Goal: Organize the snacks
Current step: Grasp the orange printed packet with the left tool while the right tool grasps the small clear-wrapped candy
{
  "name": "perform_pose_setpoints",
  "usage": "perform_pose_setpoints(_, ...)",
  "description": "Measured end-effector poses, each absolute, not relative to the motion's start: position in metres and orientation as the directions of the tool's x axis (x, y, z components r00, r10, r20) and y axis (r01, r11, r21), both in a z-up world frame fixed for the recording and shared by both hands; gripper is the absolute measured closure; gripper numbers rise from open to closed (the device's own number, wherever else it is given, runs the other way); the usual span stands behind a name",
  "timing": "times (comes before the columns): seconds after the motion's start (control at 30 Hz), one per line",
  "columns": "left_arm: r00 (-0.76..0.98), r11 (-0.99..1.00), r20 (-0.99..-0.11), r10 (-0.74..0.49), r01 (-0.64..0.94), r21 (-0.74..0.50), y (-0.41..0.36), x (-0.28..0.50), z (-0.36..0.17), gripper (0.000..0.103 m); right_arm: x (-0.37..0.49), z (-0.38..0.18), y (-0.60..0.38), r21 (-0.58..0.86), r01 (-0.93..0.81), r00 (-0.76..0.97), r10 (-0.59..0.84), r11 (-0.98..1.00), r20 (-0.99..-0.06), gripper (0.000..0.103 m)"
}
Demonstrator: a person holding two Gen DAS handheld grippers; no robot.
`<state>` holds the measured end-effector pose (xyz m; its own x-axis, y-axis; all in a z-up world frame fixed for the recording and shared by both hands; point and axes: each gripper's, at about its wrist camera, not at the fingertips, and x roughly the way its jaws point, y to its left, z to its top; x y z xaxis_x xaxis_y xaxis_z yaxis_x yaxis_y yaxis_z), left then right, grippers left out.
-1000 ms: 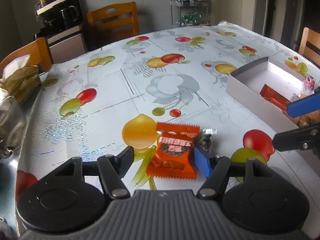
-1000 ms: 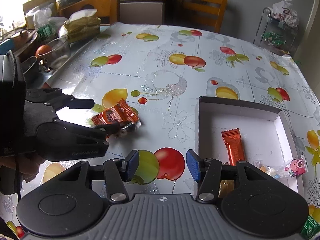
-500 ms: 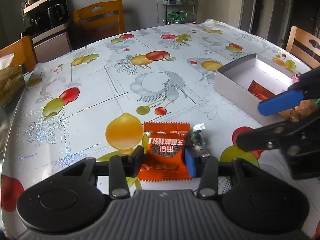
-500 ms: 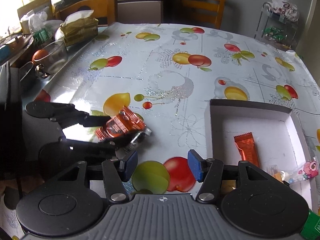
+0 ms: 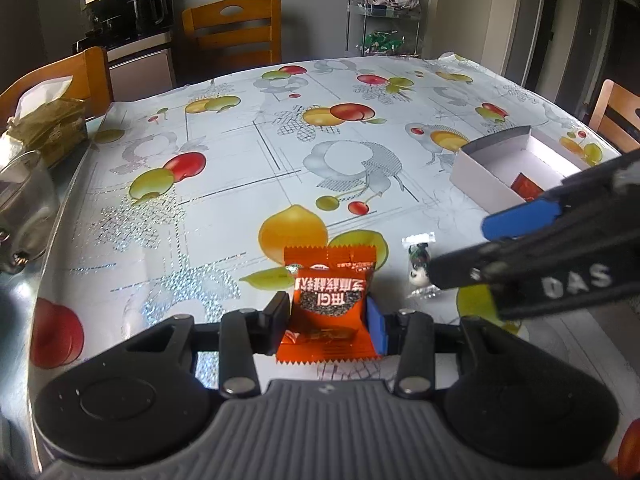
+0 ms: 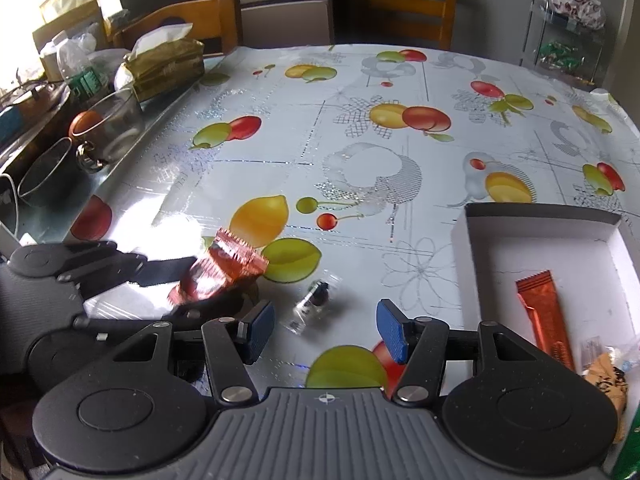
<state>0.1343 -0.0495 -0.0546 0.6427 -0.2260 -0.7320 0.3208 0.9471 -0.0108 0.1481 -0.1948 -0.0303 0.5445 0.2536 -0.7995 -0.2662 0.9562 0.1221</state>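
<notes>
— On the table (image 5: 248,168), what can you not see well?
— The white box (image 6: 536,236) runs off the edge of the right view. I see an orange bar (image 6: 546,312) in it, and more snacks in the near corner, but those are cut off and I cannot tell what they are. The small clear candy (image 6: 310,300) is blurry too.
— Where is the orange packet (image 5: 330,312)?
— It sits right between the left tongs (image 5: 329,316). Their pads press on both its sides and pinch it. Its near end is partly behind the tongs.
— And the right tongs (image 6: 326,330)?
— They are spread apart and hold nothing. The clear candy lies on the table just past their tips, nearer the left tip. The box is off to their right.
</notes>
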Motion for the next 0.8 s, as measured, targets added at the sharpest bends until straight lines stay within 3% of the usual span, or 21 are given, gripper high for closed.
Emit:
perform_pose_setpoints(0.47,0.642,0.961,-0.742,-0.192,0.277,-0.009,-0.028,0.104,-0.048,0.064,0.163,-0.051,-0.17,0.078,-0.308,0.55,0.244,0.948,-0.799,0.049)
perform_pose_setpoints(0.63,0.648,0.964,-0.739,-0.184,0.267,-0.006,-0.028,0.101,-0.046,0.064,0.162,-0.054,-0.166,0.044,-0.334,0.553,0.234,0.942,-0.8,0.065)
perform_pose_setpoints(0.7,0.649,0.965,-0.738,-0.184,0.264,-0.008,-0.029,0.1,-0.045,0.064,0.162,-0.055,-0.167,0.04,-0.341,0.551,0.234,0.939,-0.801,0.076)
perform_pose_setpoints(0.8,0.651,0.966,-0.738,-0.179,0.259,-0.006,-0.031,0.1,-0.044,0.064,0.16,-0.055,-0.169,0.041,-0.351,0.549,0.241,0.935,-0.8,0.079)
